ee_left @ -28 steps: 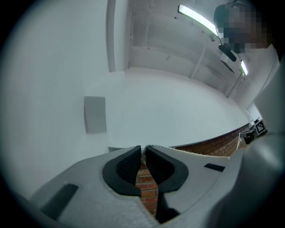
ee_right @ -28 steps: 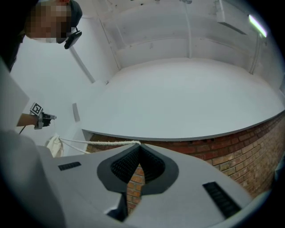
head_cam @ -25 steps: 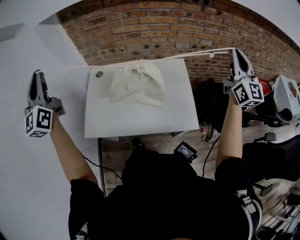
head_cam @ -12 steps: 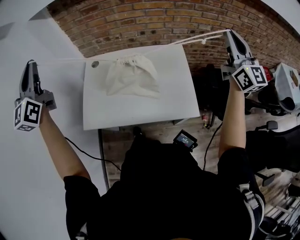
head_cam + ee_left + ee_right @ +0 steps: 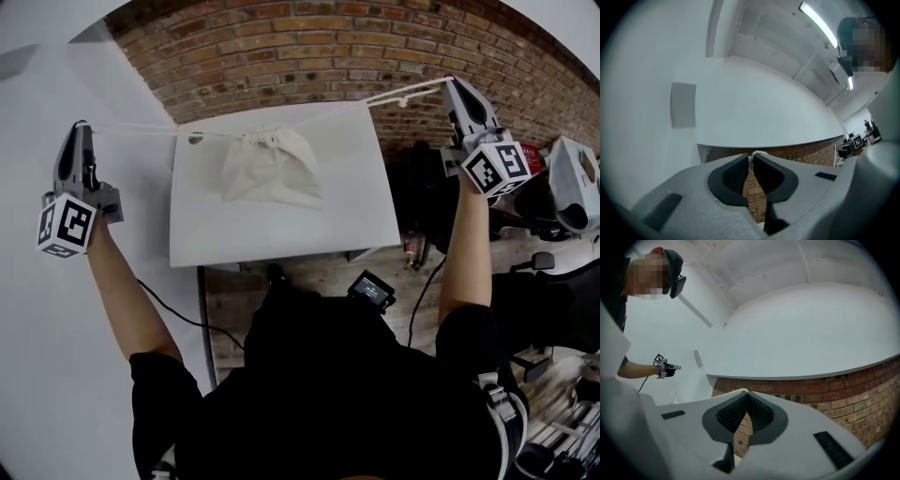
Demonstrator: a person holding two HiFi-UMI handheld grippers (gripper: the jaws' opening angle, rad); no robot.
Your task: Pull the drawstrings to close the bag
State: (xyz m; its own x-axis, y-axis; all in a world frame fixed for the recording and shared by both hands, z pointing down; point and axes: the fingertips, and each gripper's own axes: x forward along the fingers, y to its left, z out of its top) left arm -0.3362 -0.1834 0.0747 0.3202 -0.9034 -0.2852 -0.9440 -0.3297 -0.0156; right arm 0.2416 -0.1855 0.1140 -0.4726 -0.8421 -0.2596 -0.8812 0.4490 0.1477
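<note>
A cream cloth bag (image 5: 272, 167) lies on the white table (image 5: 281, 234), its gathered mouth at the far side. One white drawstring (image 5: 141, 130) runs taut from the mouth out to the left, the other drawstring (image 5: 375, 99) to the right, with a knot near its end. My left gripper (image 5: 81, 126) is held far out to the left, shut on the left string, whose end shows at its tips (image 5: 753, 155). My right gripper (image 5: 450, 82) is out to the right and higher, shut on the right string, which peeks out at its tips (image 5: 743, 392).
A brick wall (image 5: 309, 56) rises behind the table. A white wall (image 5: 47, 328) fills the left. A round hole (image 5: 195, 138) sits in the table's far left corner. Dark equipment and chairs (image 5: 553, 309) crowd the floor on the right.
Both grippers stayed wide apart with the strings taut. The bag's mouth stays bunched shut. The right gripper sank slightly and the view shifted a little.
</note>
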